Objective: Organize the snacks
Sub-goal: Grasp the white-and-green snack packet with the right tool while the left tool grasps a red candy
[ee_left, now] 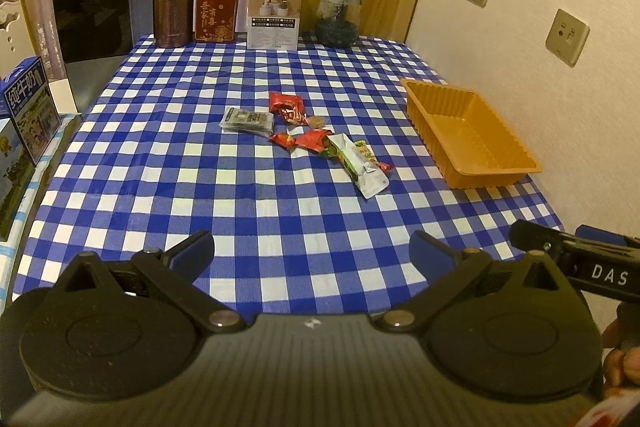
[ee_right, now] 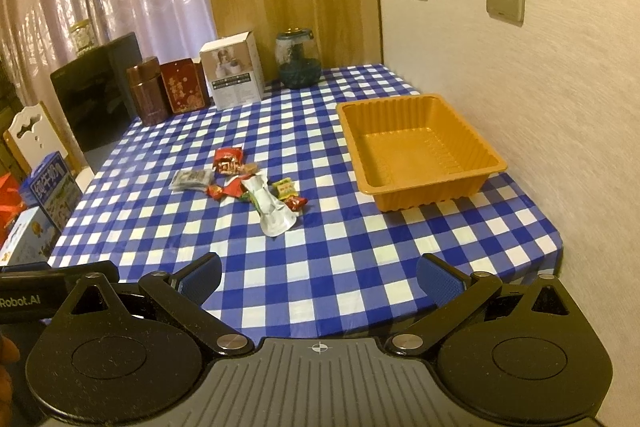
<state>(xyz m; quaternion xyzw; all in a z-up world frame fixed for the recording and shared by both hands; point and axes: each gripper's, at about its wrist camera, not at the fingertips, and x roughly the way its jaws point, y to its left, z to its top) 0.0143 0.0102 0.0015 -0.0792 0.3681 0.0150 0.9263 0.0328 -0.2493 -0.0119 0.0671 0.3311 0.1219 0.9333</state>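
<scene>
Glossy ribbed plastic on the orange tray, crinkly shiny foil on the snack wrappers, woven checked cloth over the counter.

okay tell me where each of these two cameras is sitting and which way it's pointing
Left wrist: on the left gripper, at the table's near edge, facing the snack pile; its open fingers, the right gripper's tip and a hand at right show.
Right wrist: on the right gripper, further right, facing the orange tray; open fingers and the left gripper's body show.
Shared: snacks, tray, checked tablecloth, back-row containers.
</scene>
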